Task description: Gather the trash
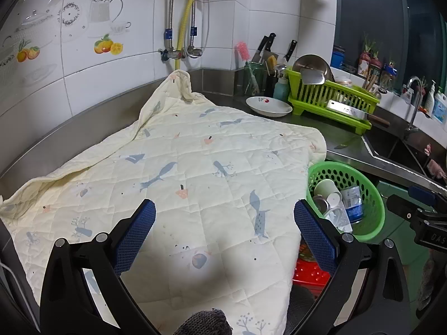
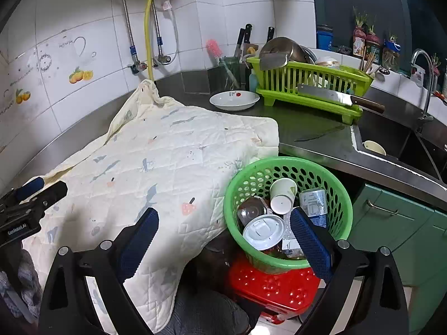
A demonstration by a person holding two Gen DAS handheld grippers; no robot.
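**Trash in green basket, both grippers empty and spread**

Trash sits inside the green perforated basket [image 2: 289, 212], which stands on a red stool [image 2: 275, 287] just off the counter edge, beside the overhanging corner of the quilted cloth [image 2: 156, 164]. Contents visible: paper cup [image 2: 282, 195] lying on its side, base outward; white plastic lid [image 2: 263, 231] on a container; clear glass-like item [image 2: 251, 209] to its left; blue-and-white wrapper or carton [image 2: 314, 202] on the right. Exact count below that: can't tell.

Left gripper [image 1: 225, 223]: fingers wide apart, nothing between them, hovering over the cloth, which looks bare of trash. Basket [image 1: 346, 198] is to its right.

Right gripper [image 2: 223, 229]: fingers wide apart, holding nothing. Its right finger [image 2: 308, 237] overlaps the basket's near rim in view; contact can't be confirmed.

Steel counter [image 2: 315, 142] beyond the cloth carries a white dish [image 2: 234, 100], a lime dish rack [image 2: 310, 89] and a cleaver [image 2: 338, 97] lying across the rack front. Sink [image 2: 391, 142] at right holds a small bowl [image 2: 374, 147].
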